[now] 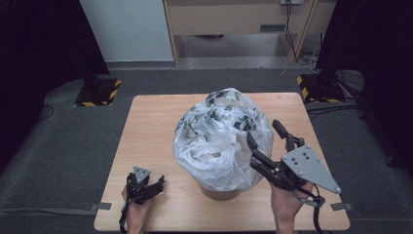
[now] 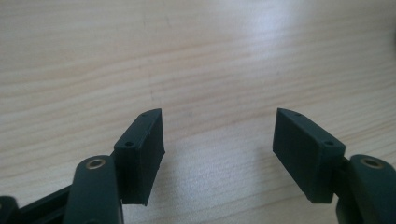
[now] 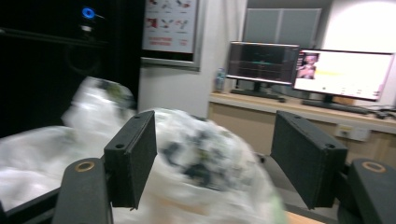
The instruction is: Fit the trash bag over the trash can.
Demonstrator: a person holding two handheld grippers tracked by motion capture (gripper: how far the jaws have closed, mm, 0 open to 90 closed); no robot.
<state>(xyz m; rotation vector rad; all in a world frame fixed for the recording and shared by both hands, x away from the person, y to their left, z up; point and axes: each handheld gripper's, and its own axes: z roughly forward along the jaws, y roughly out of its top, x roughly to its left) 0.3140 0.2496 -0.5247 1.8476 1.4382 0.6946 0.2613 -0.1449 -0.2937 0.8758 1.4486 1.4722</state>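
A white plastic bag [image 1: 221, 136] with dark print billows out of a tan round bin [image 1: 220, 193] at the middle of the wooden table [image 1: 146, 126]. My right gripper [image 1: 264, 132] is raised at the bag's right side, jaws open and pointing at it. In the right gripper view the blurred bag [image 3: 196, 158] lies just beyond the open jaws [image 3: 215, 154], and no pad presses on it. My left gripper [image 1: 157, 186] rests low near the table's front left, apart from the bin. Its jaws [image 2: 218, 140] stand open over bare wood [image 2: 187, 56].
Black stands with yellow-black hazard feet [image 1: 100, 92] [image 1: 316, 87] flank the table on the grey floor. A wooden cabinet [image 1: 234, 24] stands at the back. The right gripper view shows lit monitors [image 3: 343, 74] on a desk farther off.
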